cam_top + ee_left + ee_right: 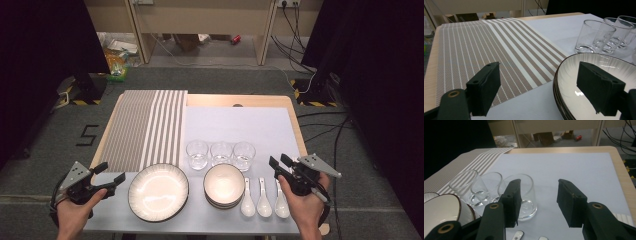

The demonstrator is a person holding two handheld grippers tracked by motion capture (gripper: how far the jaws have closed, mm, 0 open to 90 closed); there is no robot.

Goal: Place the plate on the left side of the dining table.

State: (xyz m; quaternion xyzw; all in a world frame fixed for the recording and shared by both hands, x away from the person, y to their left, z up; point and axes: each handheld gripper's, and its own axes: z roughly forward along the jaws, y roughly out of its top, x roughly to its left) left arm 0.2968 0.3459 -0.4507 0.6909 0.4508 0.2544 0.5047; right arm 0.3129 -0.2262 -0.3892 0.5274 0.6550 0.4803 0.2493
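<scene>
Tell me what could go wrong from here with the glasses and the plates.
1. The three glasses stand in a tight row, seemingly touching; the open right gripper points at the nearest, so closing on it may knock its neighbour over.
2. The left gripper, also open, hangs at the plate rim; that looks like a stack, so lifting one might drag the one beneath.
3. The spoons lie close by the bowls and could be swept off the near edge.

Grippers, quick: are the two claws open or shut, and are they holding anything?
Left gripper: open, holding nothing, poised beside the plates.
Right gripper: open, holding nothing, near the glasses.
</scene>
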